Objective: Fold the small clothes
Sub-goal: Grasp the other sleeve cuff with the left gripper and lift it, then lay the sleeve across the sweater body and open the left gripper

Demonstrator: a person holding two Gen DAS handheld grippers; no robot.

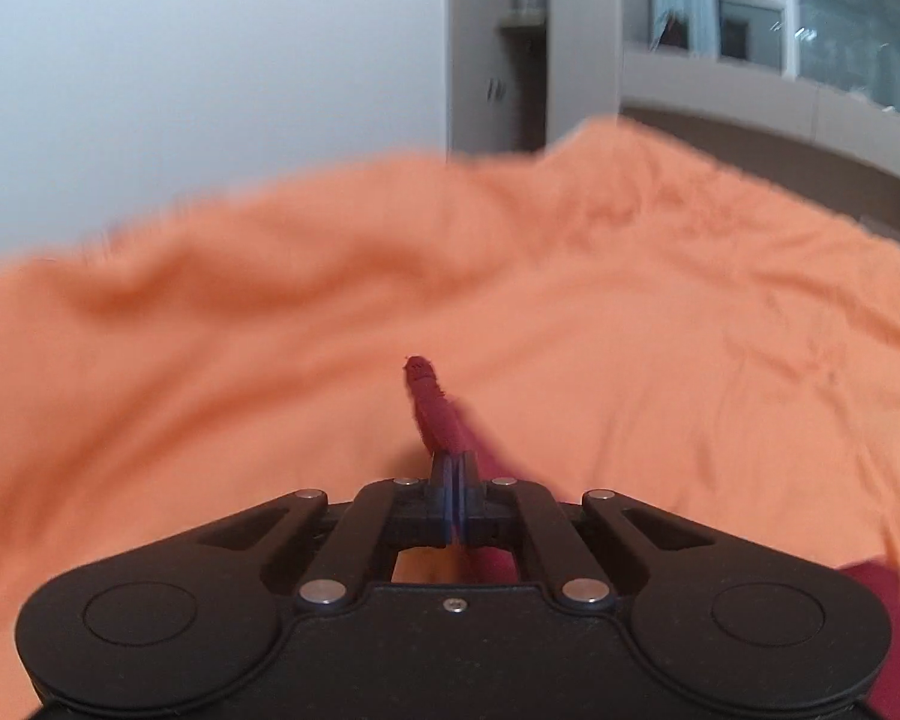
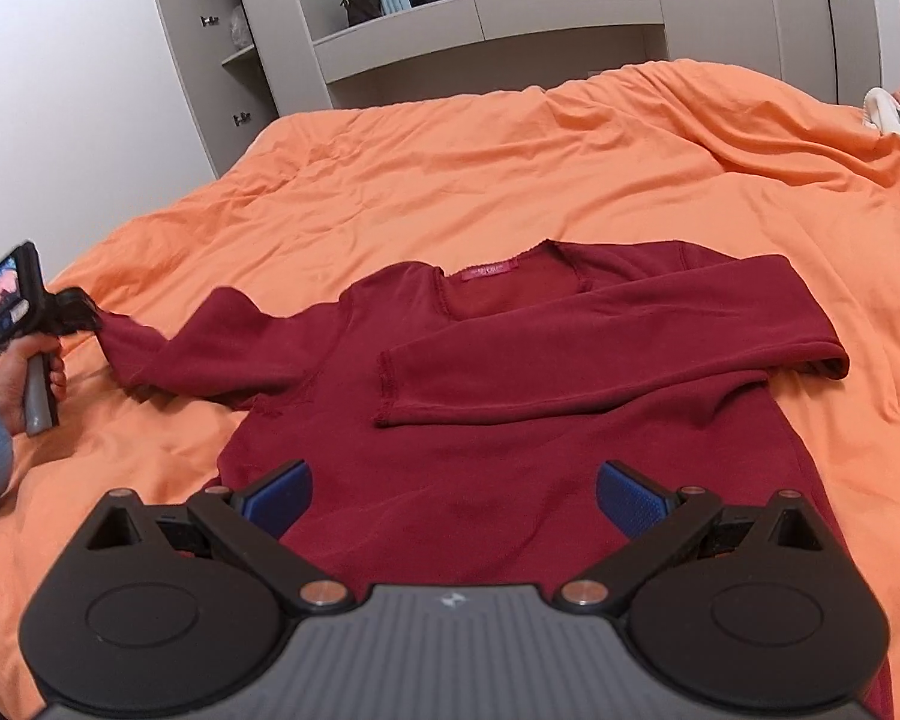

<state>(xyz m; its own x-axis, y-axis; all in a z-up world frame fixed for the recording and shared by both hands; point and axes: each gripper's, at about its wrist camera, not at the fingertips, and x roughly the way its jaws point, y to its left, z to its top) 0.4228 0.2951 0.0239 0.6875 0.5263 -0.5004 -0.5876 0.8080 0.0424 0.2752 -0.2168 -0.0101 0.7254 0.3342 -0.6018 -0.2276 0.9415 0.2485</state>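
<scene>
A: Dark red long-sleeved top [image 2: 510, 420], soft matte knit, lies flat, front up, on the bed. Scooped neckline with a pink label inside. One sleeve [image 2: 618, 354] is folded across the chest, its stitched cuff ending near the middle.

B: And the other sleeve [image 2: 168, 354]?

A: Stretched out sideways. The left gripper [image 1: 453, 468] has its jaws shut tight on the cuff end; a thin twist of red cloth pokes out past the tips. A hand [image 2: 24, 384] grips its grey handle.

B: The right one?

A: Right gripper [image 2: 453, 498] hovers over the lower body of the top, jaws spread wide, ribbed blue pads [image 2: 636, 501] bare, holding nothing.

B: Underneath?

A: Orange duvet [image 2: 450, 168], smooth cotton, creased into shallow ridges. Beyond it, grey cabinets [image 2: 492, 30] with a shelf niche.
</scene>
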